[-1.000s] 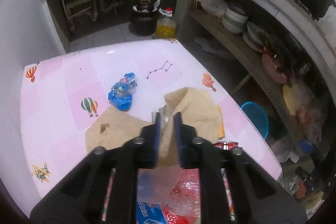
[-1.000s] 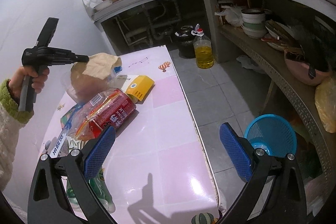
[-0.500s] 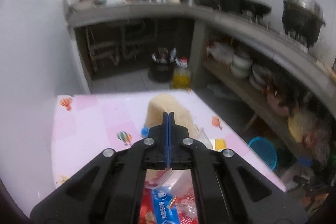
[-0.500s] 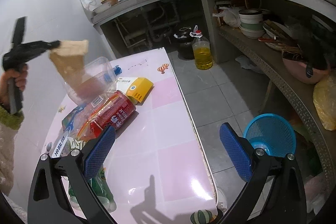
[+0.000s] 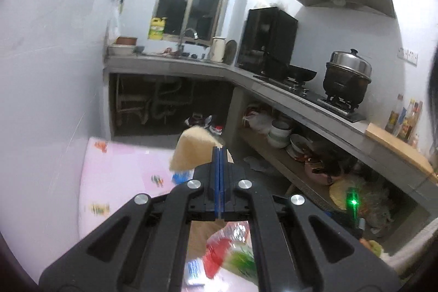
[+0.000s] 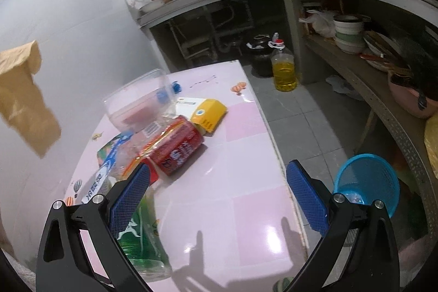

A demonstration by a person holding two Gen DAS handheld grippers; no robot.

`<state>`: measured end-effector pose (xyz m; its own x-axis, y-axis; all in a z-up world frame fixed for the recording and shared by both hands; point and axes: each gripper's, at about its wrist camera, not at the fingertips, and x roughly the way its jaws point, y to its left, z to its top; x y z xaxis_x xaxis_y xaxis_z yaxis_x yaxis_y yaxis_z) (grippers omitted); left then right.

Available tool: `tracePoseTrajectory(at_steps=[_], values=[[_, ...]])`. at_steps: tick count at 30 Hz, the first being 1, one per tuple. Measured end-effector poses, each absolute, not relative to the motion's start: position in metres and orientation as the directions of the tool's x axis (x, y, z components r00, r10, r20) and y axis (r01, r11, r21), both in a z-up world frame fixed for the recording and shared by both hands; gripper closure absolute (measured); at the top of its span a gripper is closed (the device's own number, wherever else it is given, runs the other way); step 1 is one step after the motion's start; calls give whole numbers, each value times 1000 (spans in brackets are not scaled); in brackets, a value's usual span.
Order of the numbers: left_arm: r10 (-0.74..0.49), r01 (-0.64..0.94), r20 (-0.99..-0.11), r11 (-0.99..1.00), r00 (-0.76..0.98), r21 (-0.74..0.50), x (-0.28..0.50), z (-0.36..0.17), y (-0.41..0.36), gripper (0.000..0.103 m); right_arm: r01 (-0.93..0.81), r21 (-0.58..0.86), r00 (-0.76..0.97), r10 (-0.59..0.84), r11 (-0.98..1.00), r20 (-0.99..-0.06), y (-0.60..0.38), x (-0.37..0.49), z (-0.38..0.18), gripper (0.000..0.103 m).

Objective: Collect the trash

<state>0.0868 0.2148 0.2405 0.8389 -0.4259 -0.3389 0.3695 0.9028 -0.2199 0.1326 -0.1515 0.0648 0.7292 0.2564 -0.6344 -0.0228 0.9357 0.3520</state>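
With the left gripper (image 5: 219, 155) pinching the tan paper bag (image 6: 24, 97) aloft over the pink table (image 6: 232, 199), it should carry it steadily to the blue basket (image 6: 368, 182) while the right gripper (image 6: 216, 193) stays spread.

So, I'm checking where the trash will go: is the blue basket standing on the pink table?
No, the blue basket stands on the grey floor beside the pink table, past its edge.

The desk (image 6: 246, 210) looks glossy and smooth. The bag (image 6: 24, 100) is matt brown paper. The can (image 6: 179, 148) is shiny metal, the basket (image 6: 369, 179) meshed plastic.
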Motion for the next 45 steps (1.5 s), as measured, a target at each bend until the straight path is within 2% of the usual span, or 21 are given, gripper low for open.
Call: tracePoseTrajectory(at_steps=[4,9,14,24,27,29,31,39,45], values=[[-358,285,-376,929,855,-235,62,204,231,103,-48,355,713,281,934,-643,-140,133,63,6],[-265,137,-471,948,841,-289,62,136,257,103,-67,345,711,288,936,-642,-133,131,66,6],[-230,63,-554,951,800,-304,53,81,273,103,-70,330,711,279,941,-645,-132,128,68,6],[-171,170,-782,982,600,-84,39,-5,225,102,-60,346,692,289,936,-662,-131,133,60,6],[-111,138,-831,989,546,-42,40,-27,223,88,-69,334,691,286,940,-664,-128,133,60,6],[-104,128,-847,991,521,-43,40,-33,225,71,-68,333,690,286,940,-665,-128,133,60,7],[-80,124,-864,992,497,-21,38,-42,225,63,-63,336,686,286,940,-669,-128,135,59,6],[-53,131,-884,991,464,10,38,-59,218,47,-67,342,673,295,937,-678,-126,138,54,6],[-106,183,-895,983,433,-28,37,-56,213,36,-57,351,666,298,935,-684,-127,139,50,6]])
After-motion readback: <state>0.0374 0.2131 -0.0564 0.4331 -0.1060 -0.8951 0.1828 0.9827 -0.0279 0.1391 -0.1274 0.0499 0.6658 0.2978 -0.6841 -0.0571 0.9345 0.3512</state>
